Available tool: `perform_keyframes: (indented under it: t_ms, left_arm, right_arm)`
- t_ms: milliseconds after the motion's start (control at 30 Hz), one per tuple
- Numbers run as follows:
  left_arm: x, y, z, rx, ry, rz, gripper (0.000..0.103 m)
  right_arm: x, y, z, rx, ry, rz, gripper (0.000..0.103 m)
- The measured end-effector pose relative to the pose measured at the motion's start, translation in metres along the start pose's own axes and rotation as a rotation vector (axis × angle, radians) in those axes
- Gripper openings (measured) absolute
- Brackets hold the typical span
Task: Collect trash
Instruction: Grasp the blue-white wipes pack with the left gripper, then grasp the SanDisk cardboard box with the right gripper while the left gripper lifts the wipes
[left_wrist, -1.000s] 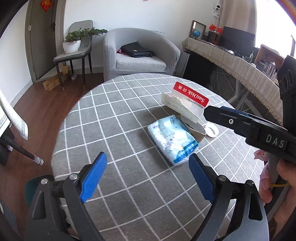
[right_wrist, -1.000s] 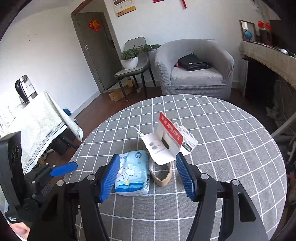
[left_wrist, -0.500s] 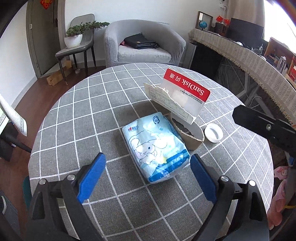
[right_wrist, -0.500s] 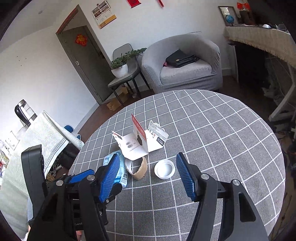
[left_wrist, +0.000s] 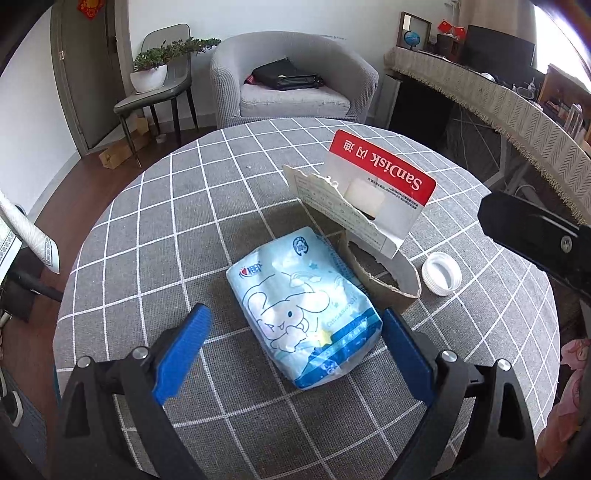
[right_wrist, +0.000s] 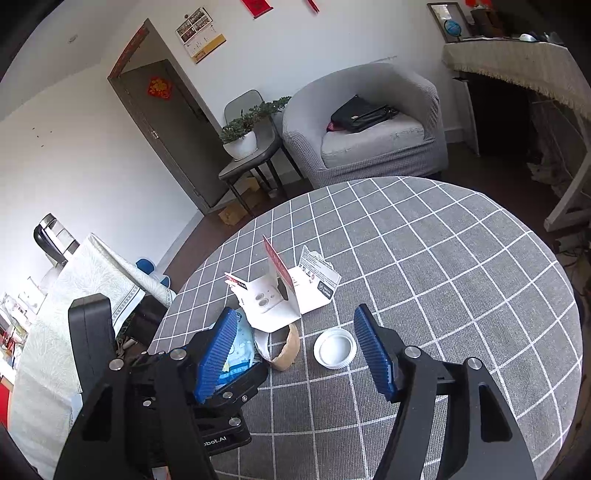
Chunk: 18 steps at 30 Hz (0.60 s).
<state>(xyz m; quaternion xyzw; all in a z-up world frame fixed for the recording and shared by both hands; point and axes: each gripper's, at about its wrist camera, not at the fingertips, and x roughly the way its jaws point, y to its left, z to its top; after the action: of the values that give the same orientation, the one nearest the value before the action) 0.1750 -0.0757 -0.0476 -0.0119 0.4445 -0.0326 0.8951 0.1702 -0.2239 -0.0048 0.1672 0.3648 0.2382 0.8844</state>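
Your left tool (left_wrist: 291, 345) is spread wide, its blue pads flanking the near end of a pale blue tissue pack (left_wrist: 303, 308) that lies flat on the bench (left_wrist: 147, 221); neither pad clearly touches it. The pack carries a cartoon rabbit-eared character and a small red logo whose characters are too small to read.

Your right tool (right_wrist: 295, 350) is also spread, holding nothing, with a white plastic lid (right_wrist: 335, 348) on the checked cloth just ahead of the gap, nearer the right-hand pad. Beside the lid, to its left, sits a brown cardboard ring (right_wrist: 283, 350), touching the tissue pack's far side in the left wrist view.

Behind the ring stands a torn card package (left_wrist: 369, 199), propped upright, its red band reading "SanDisk" with two Chinese characters, upside down from your left tool. Fine print covers its white flap, illegible.

On the body of the left tool, the right wrist view shows lettering ending "bot.AI".
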Motion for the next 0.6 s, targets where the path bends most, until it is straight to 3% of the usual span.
perform_keyframes:
  t_ms: [133, 333, 600]
  left_arm:
    - [-0.002, 0.005, -0.002, 0.039, 0.000, -0.044, 0.093]
    - [-0.008, 0.022, -0.005, 0.079, -0.018, -0.043, 0.062]
    - [-0.011, 0.043, -0.004, 0.040, -0.035, -0.136, 0.050]
  right_arm:
    - [0.007, 0.005, 0.002, -0.009, 0.007, -0.004, 0.068]
    - [0.023, 0.017, 0.002, -0.043, 0.035, -0.023, 0.068]
    - [0.043, 0.025, 0.002, -0.043, 0.032, -0.058, 0.045]
